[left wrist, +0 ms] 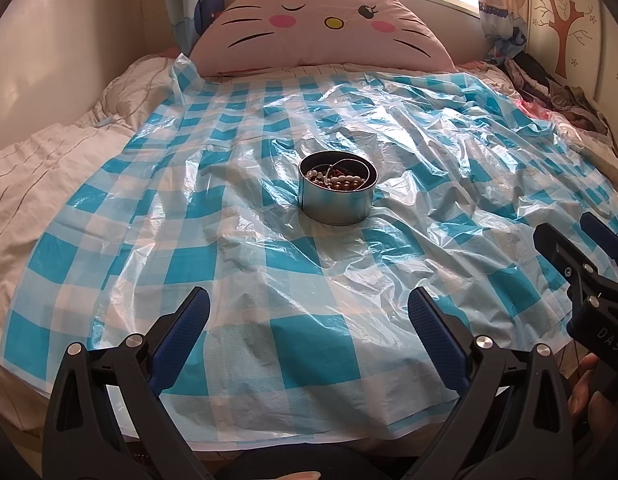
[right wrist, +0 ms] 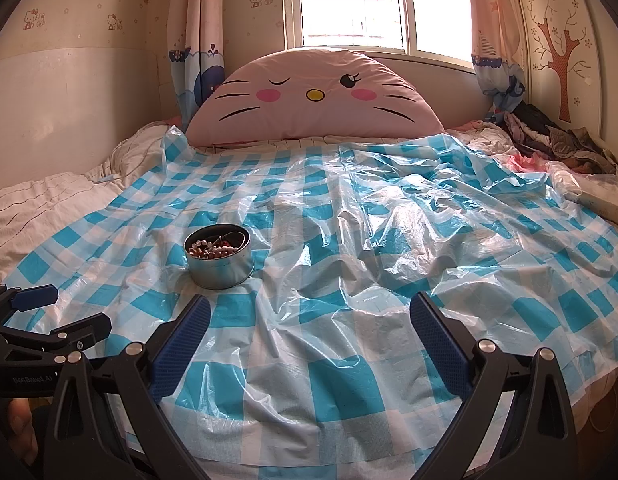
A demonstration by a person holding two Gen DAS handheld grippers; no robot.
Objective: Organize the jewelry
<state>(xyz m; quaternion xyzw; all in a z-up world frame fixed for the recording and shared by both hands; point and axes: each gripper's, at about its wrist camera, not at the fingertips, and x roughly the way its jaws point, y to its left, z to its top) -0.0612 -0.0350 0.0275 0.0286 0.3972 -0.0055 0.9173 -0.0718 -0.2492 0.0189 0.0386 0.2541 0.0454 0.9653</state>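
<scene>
Your left claw (left wrist: 309,312) and right claw (right wrist: 309,316), both spread and empty, hover over the bed's (left wrist: 49,168) near edge, facing the jewelry-filled tin (left wrist: 336,200) mid-bed.

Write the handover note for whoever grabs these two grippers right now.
Left gripper: open, empty, hovering at the near edge of the bed.
Right gripper: open, empty, beside it.
Round metal tin stands upright mid-bed on the blue checked plastic sheet, lidless, with the bead strings and other jewelry piled inside.
Done: no loose jewelry visible on the sheet.
Left: whether sorting remains cannot be told from here; no lid in view.
</scene>
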